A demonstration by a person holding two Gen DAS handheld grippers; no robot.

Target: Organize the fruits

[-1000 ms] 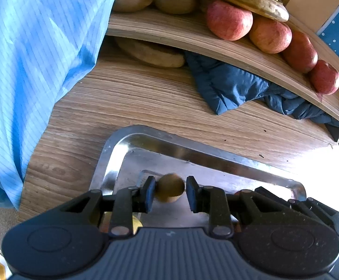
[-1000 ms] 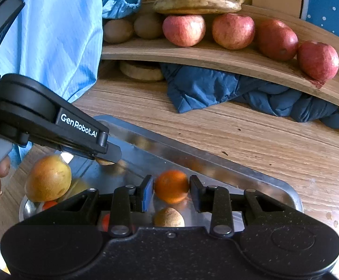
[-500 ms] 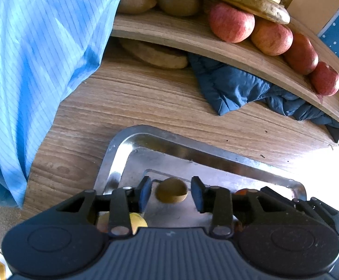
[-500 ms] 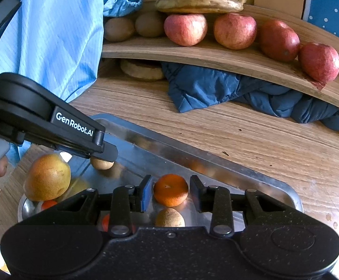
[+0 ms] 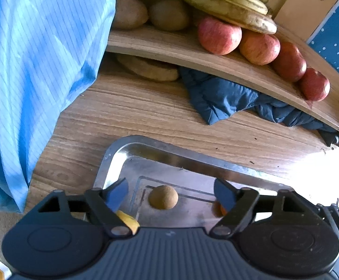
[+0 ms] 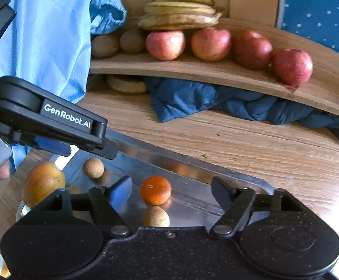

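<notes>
Now both your tools have just been opening: left tool [image 5: 169,194] straddles the kiwi [image 5: 163,197], right tool [image 6: 171,192] the tangerine [image 6: 155,190], neither touching.

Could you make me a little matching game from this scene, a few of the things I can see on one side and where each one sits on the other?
Things:
1. bananas
2. orange
3. dark blue cloth
4. apples

Places:
A. on the metal tray, between the open jaws of the right gripper
B. in a row along the curved wooden shelf
C. on the table under the shelf
D. stacked at the back of the shelf, partly resting on top of an apple

Pairs: 1-D, 2-A, 3-C, 4-B
</notes>
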